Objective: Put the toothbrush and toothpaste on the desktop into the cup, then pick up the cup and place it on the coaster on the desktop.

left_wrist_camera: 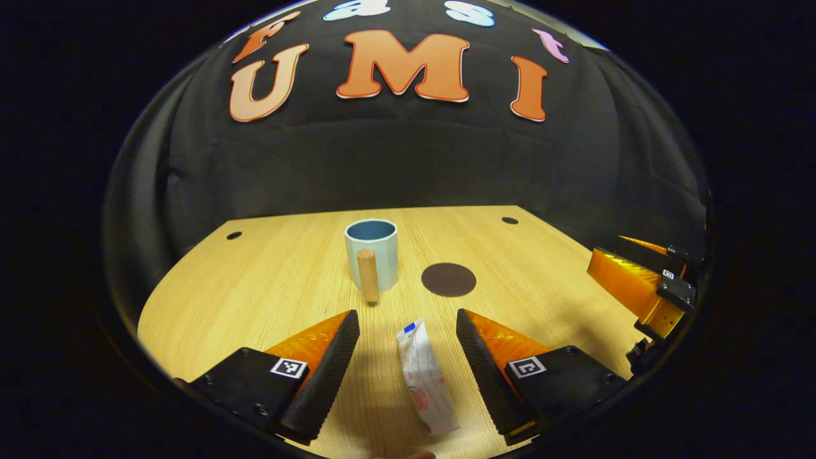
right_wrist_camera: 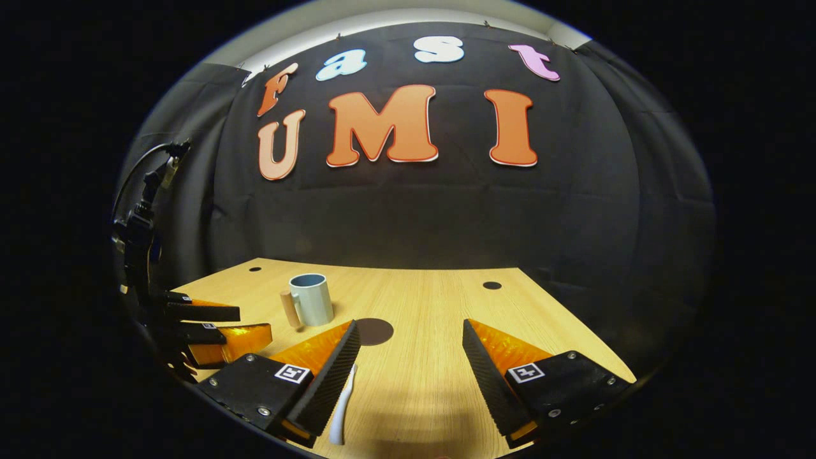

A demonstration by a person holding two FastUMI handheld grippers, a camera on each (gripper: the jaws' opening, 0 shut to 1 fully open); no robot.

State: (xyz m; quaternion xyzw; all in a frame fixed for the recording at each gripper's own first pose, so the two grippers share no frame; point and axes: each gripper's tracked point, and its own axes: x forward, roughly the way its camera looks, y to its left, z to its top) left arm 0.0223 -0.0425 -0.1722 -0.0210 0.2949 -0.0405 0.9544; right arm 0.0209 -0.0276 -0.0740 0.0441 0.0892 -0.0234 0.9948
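Both hand-held grippers, left (left_wrist_camera: 408,341) and right (right_wrist_camera: 411,354), gape open. Cup (left_wrist_camera: 372,252) on table (left_wrist_camera: 255,299) looks empty; toothpaste (left_wrist_camera: 426,376) between left fingers, untouched; coaster (left_wrist_camera: 448,280) right of cup.

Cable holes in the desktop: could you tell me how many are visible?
2: one hole near the far left corner, one hole near the far right corner of the desktop. Nearer ones could lie out of sight.

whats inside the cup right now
The cup shows a bare blue inner wall near the rim; its bottom is hidden. The toothpaste and toothbrush lie on the desktop.
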